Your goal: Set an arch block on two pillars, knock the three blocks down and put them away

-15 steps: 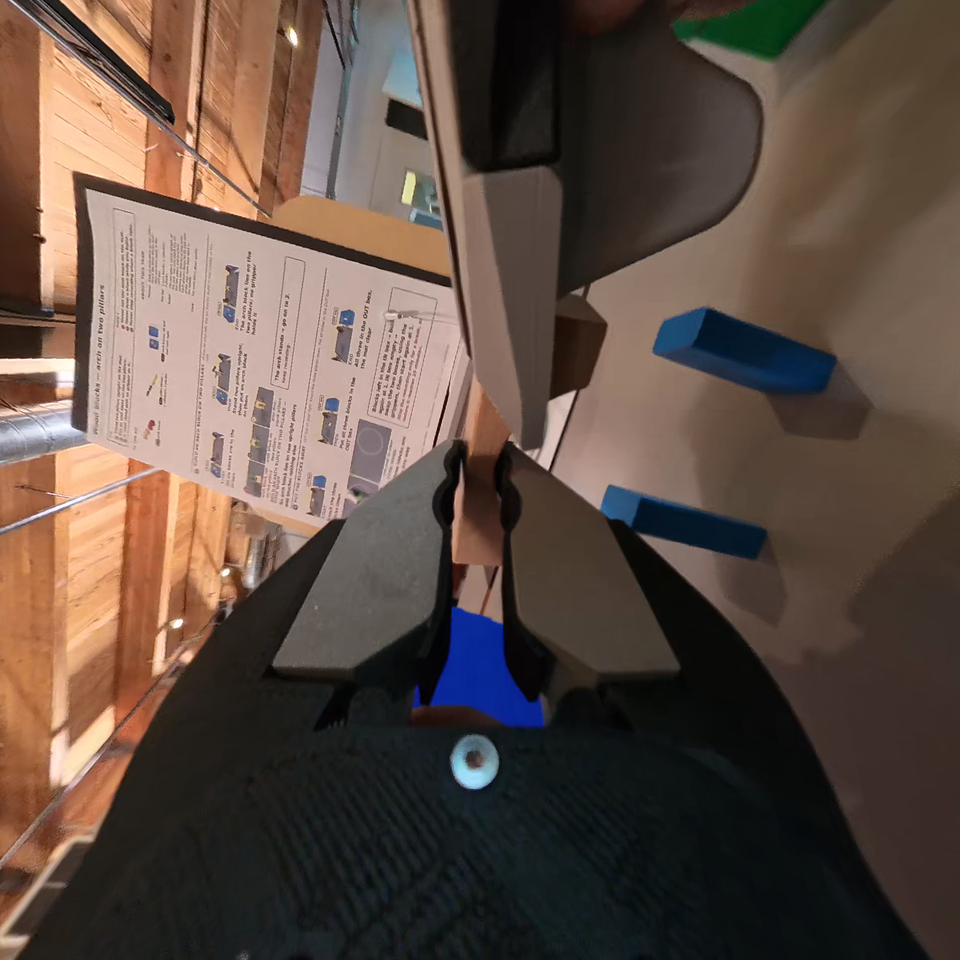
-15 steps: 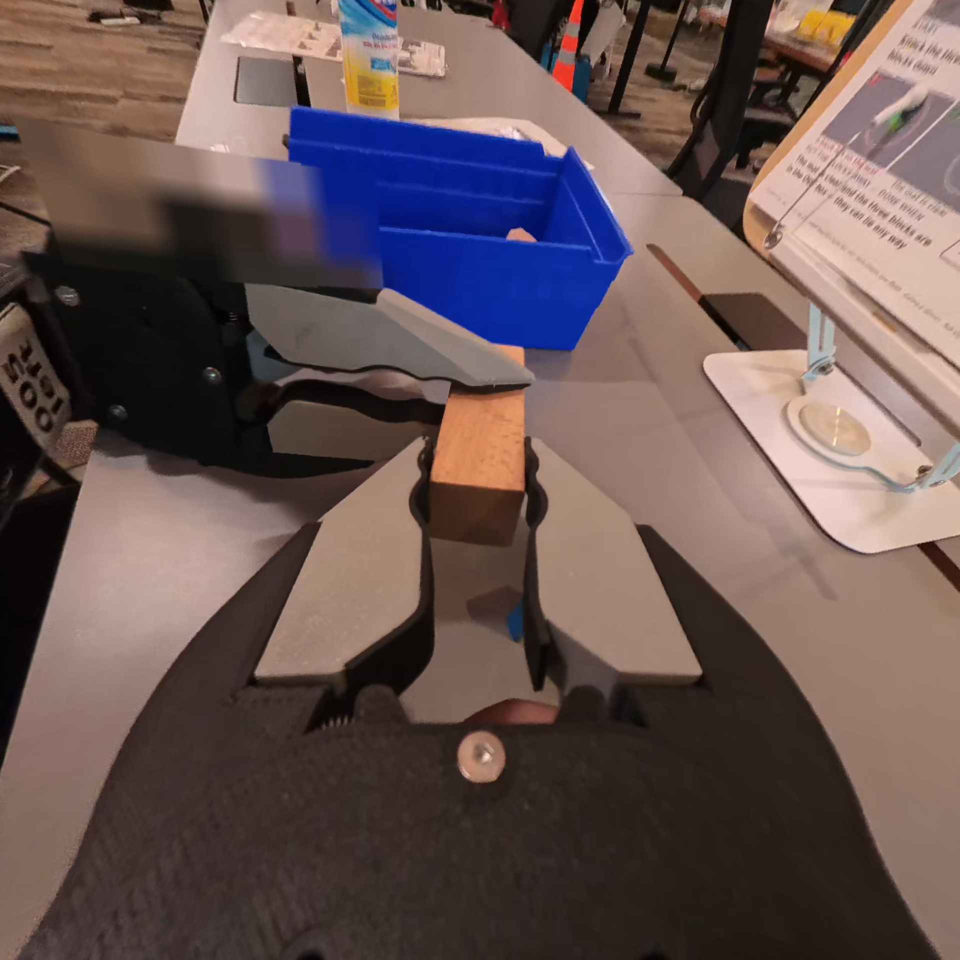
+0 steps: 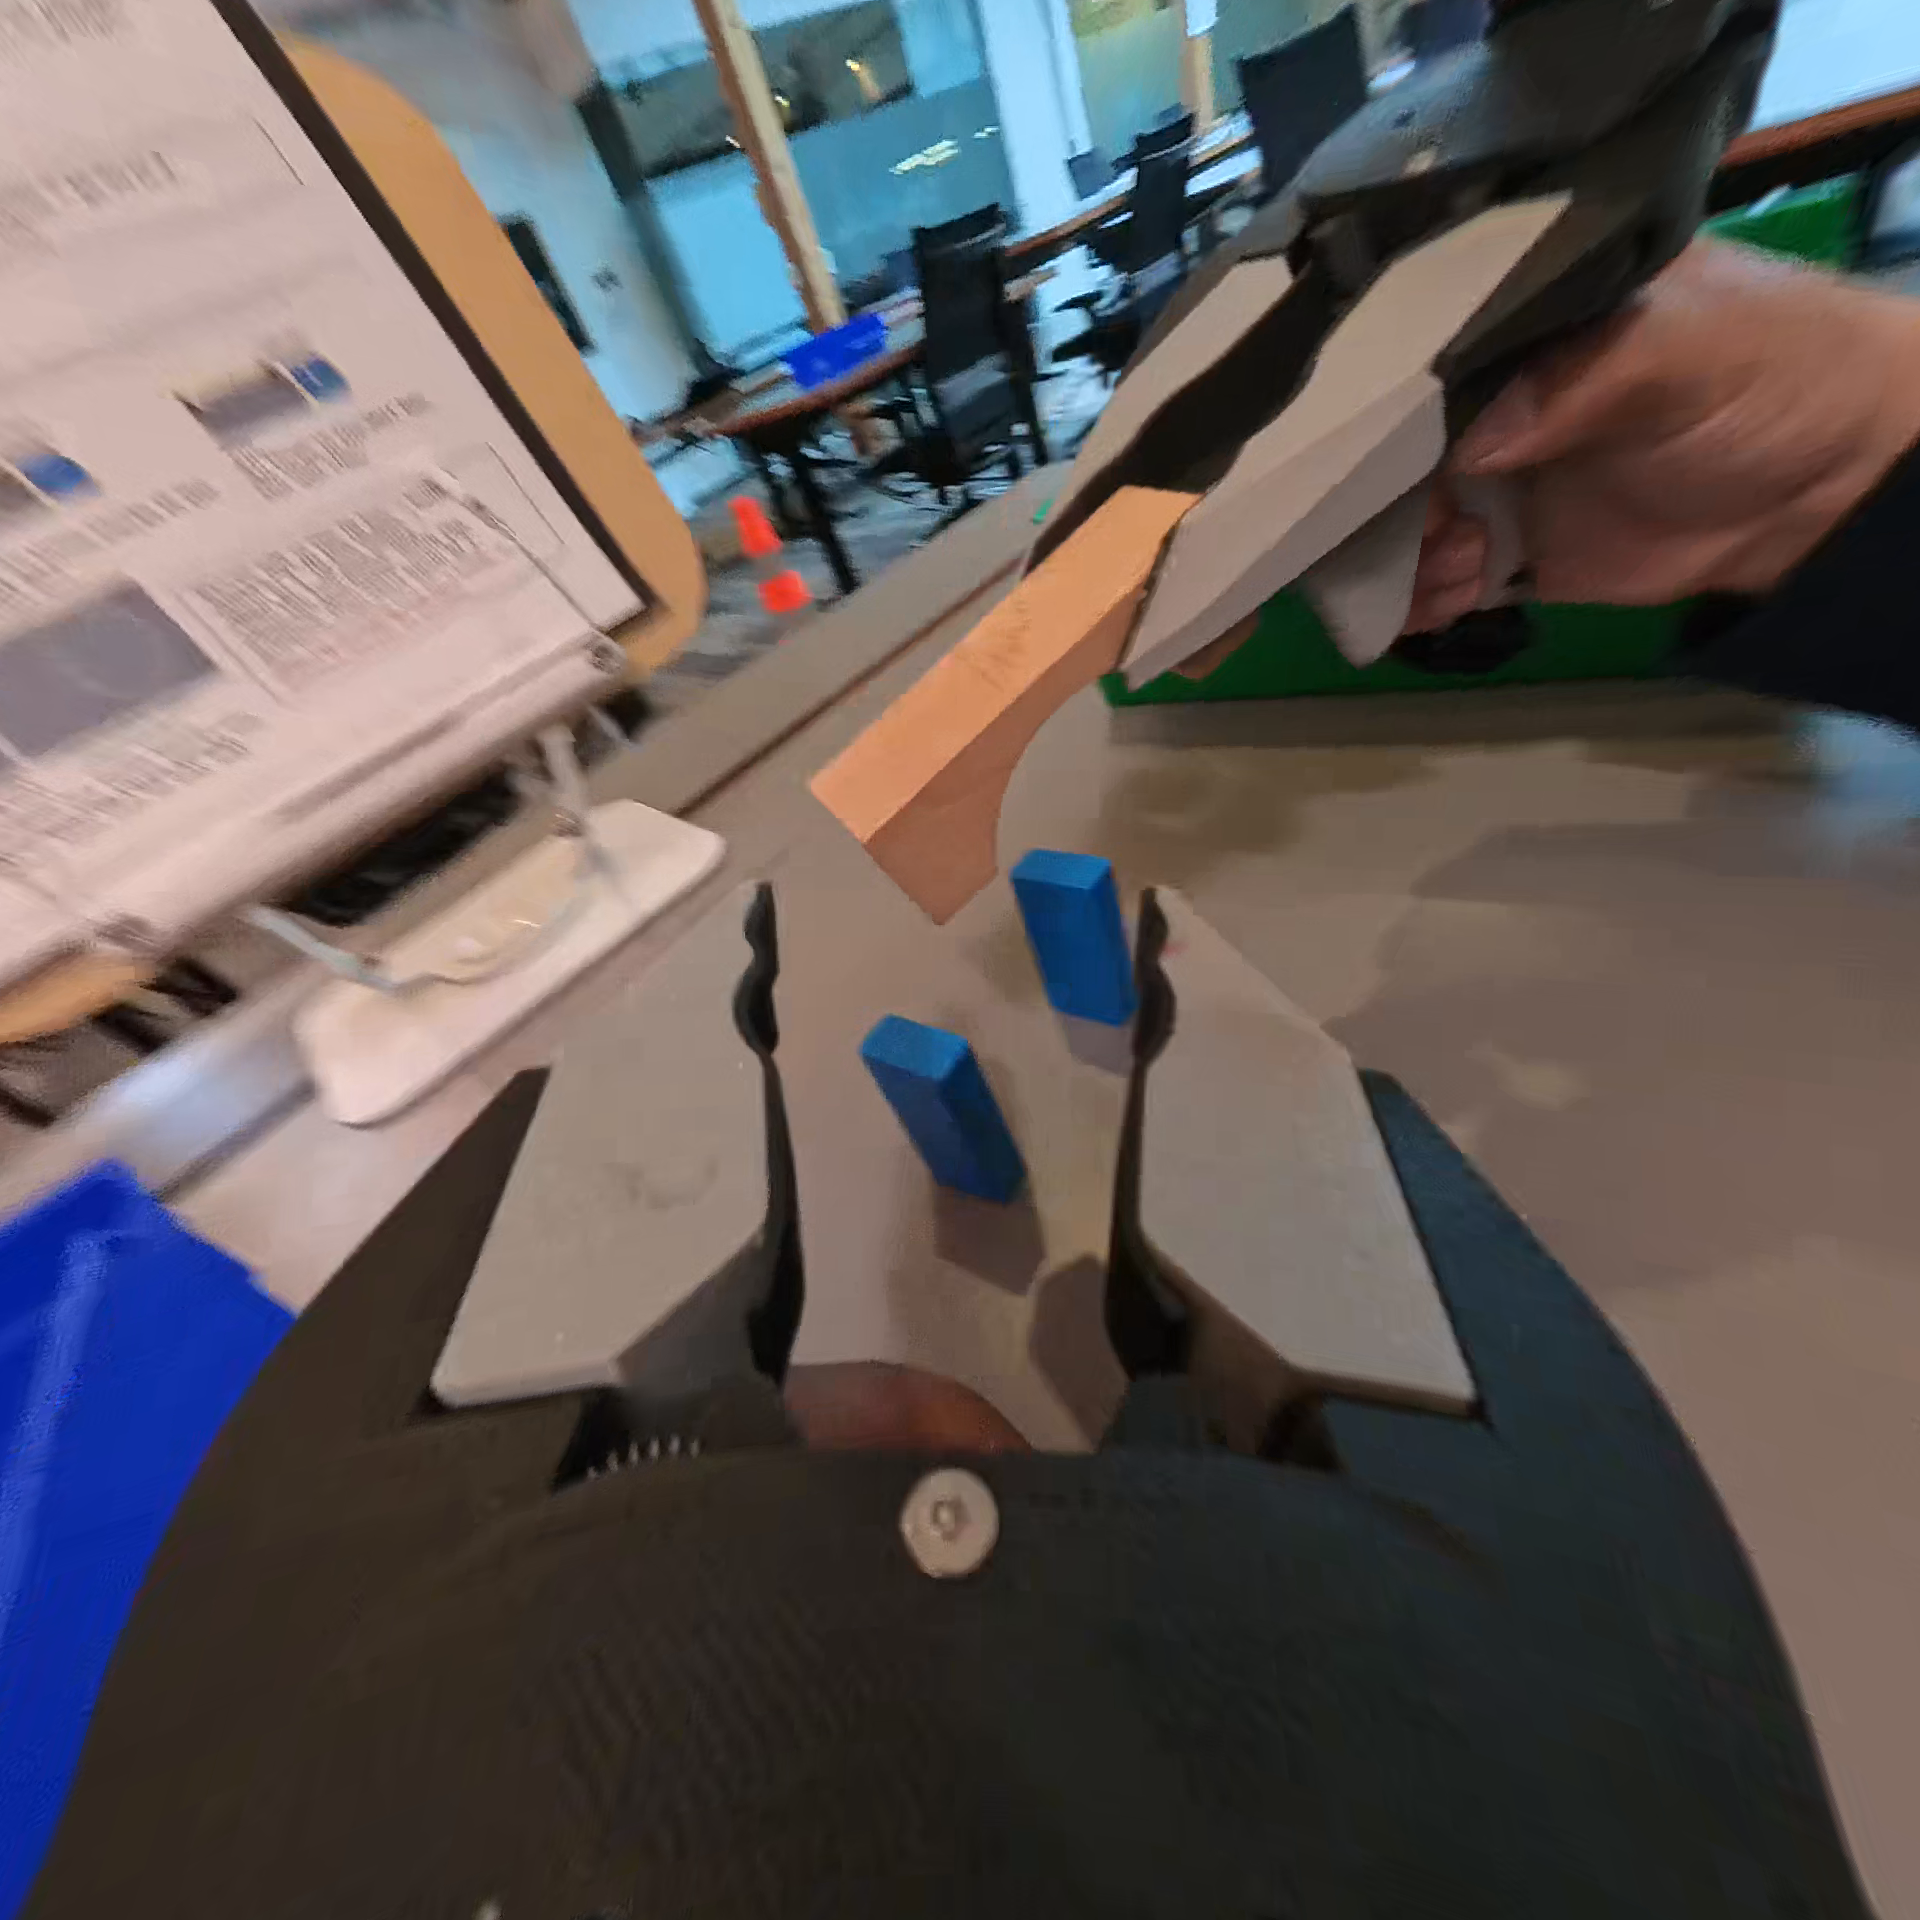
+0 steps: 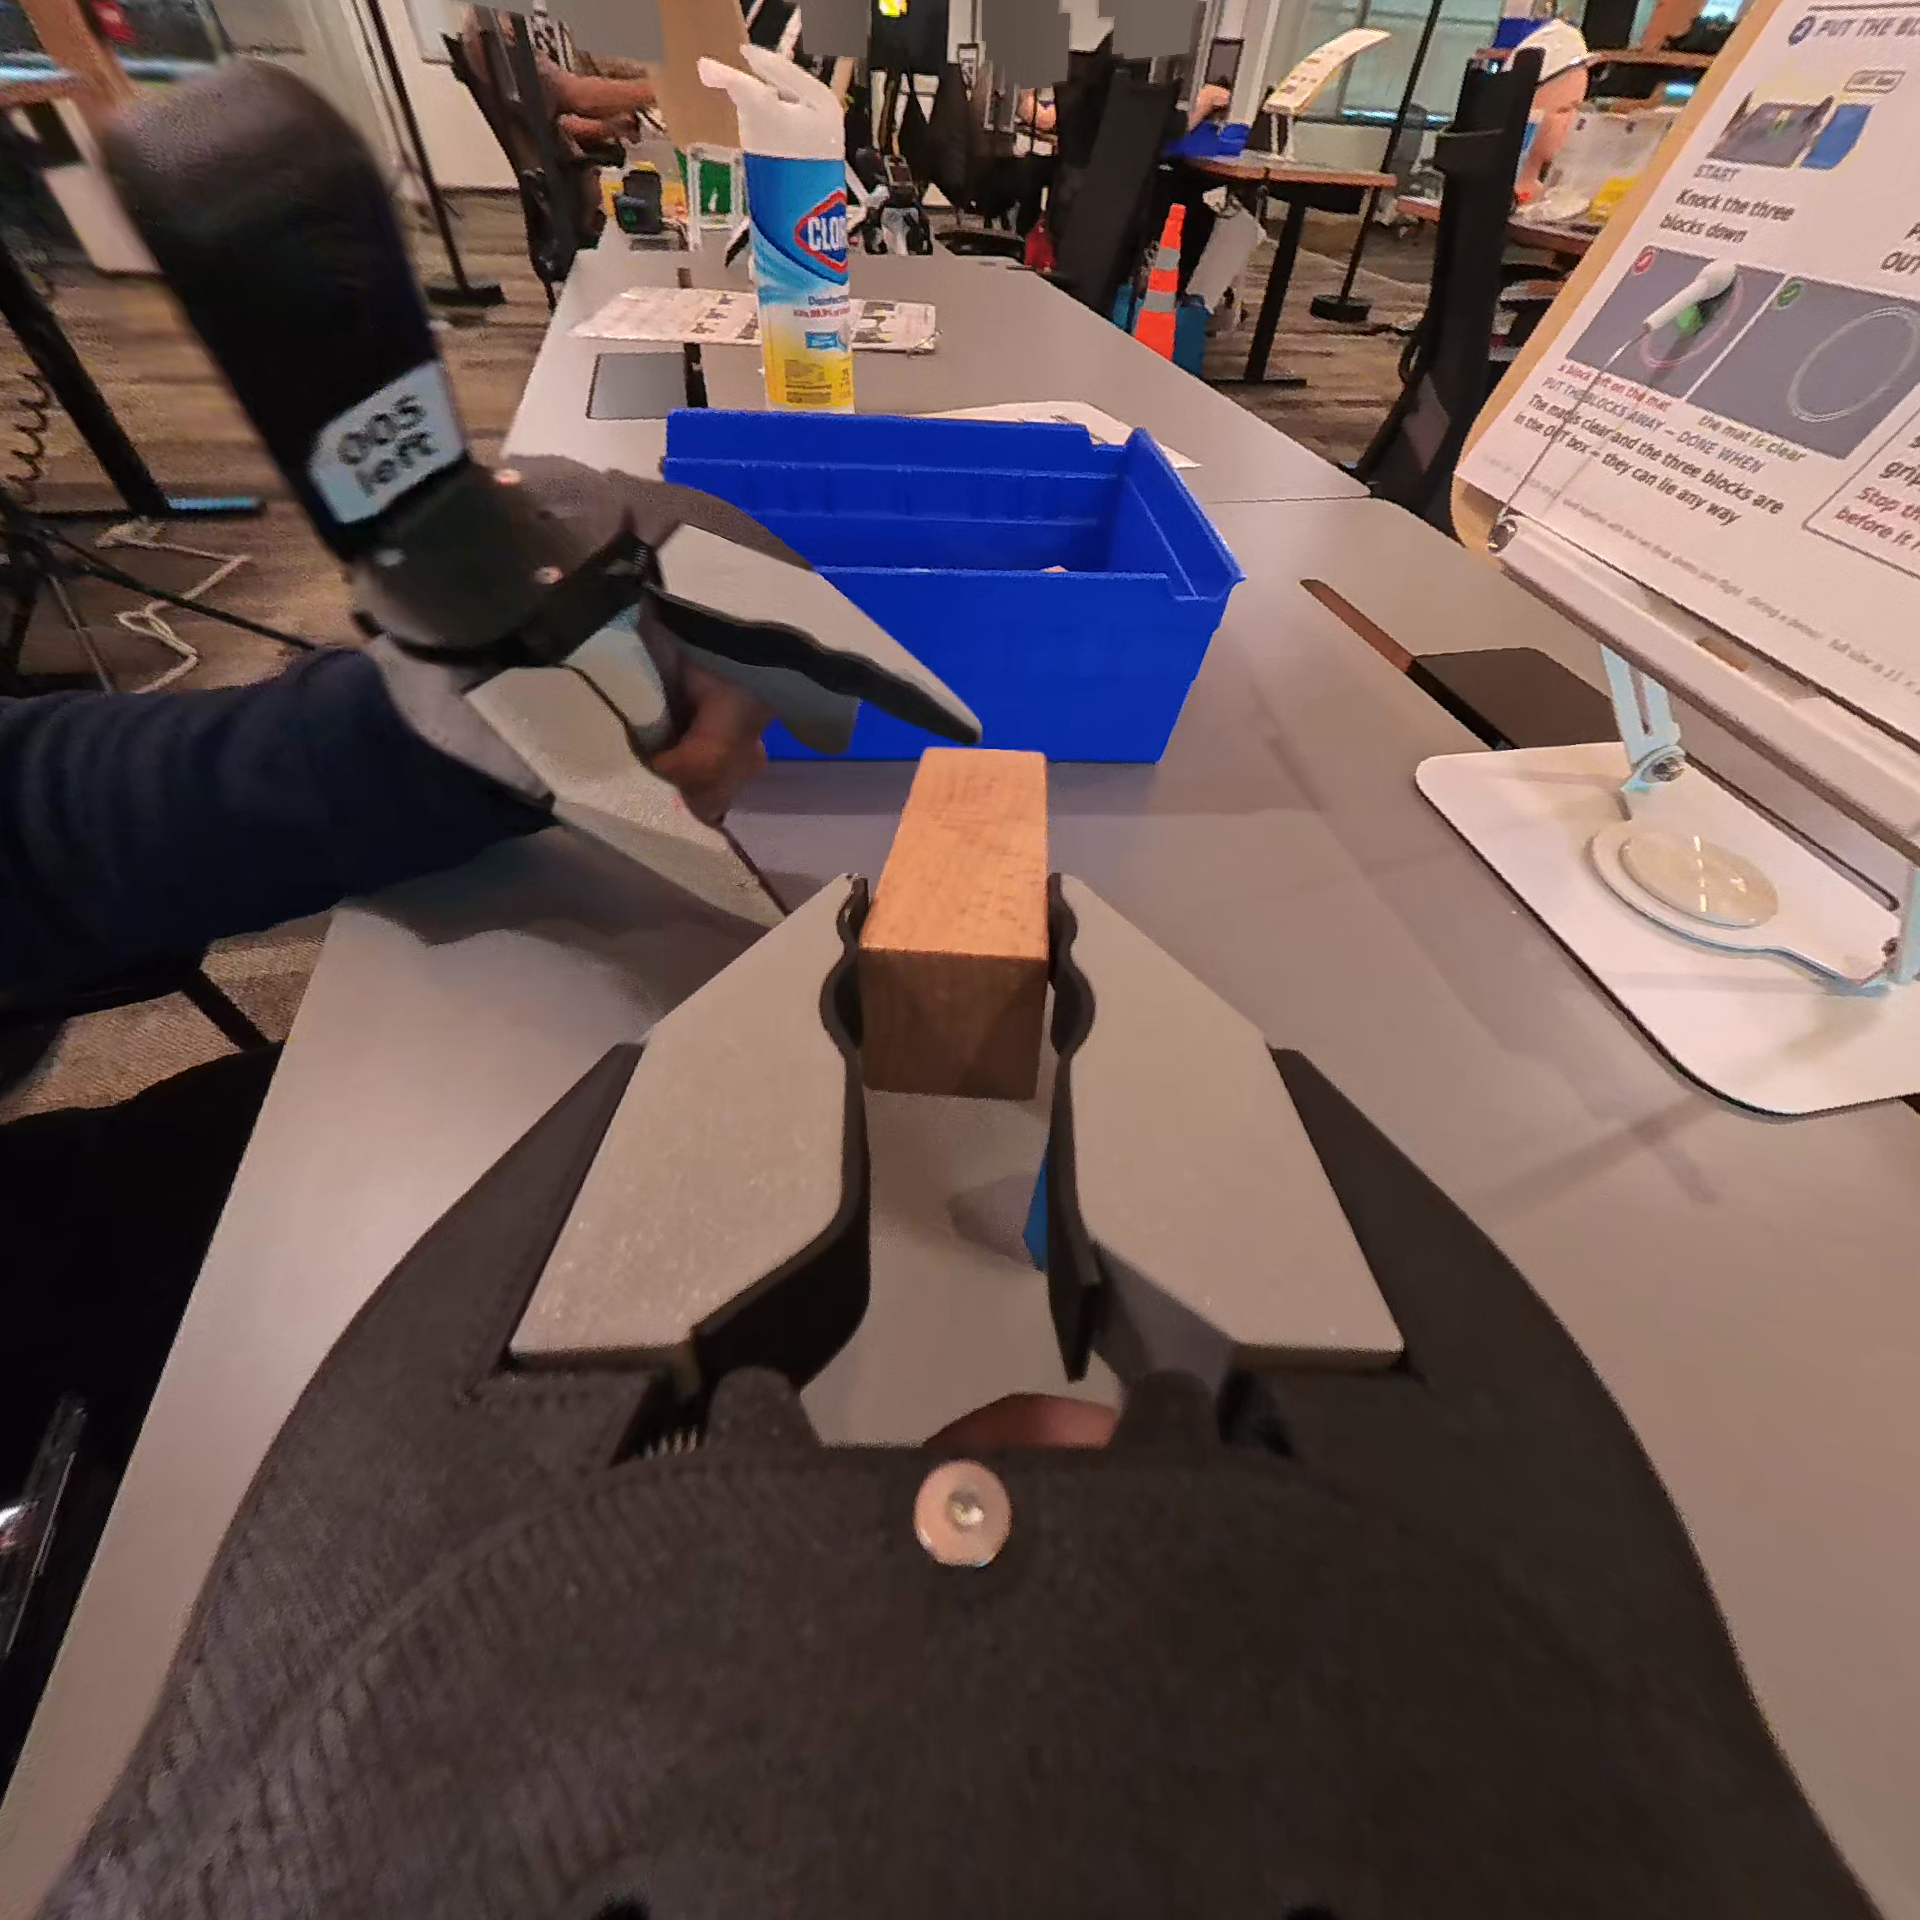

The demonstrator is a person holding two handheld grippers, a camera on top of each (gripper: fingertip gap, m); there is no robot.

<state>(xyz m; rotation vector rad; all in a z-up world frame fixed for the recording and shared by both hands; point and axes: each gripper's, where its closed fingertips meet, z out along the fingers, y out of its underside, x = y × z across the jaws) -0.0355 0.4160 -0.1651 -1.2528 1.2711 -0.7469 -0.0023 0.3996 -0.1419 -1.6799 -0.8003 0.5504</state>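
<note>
The grey table carried everything, with a white-based stand holding an instruction sheet along its right edge and, toward the far edge, a blue bin, presumably where the blocks go at the end. A green bin sat farther back in the left wrist view, behind the right gripper. A spray bottle stood on the next table beyond the blue bin.

The right gripper was clamped on one end of the wooden arch block, its jaws pressed against the block's two side faces. From the left wrist view the arch hung in the air, tilted with its free end low and its curved cut-out facing down, apparently so the two feet could come down onto the supports.

The left gripper held nothing: its jaws stood wide apart, and it hovered on the near side of the pillars, probably clear so the arch had room, or ready to steady a pillar.

The two blue pillars stood upright on the table, near each other but apart, just below the arch's low end and not touching it. The arch was not yet set; levelling it over both tops looked like the next need, and a nudge could topple either pillar.
</note>
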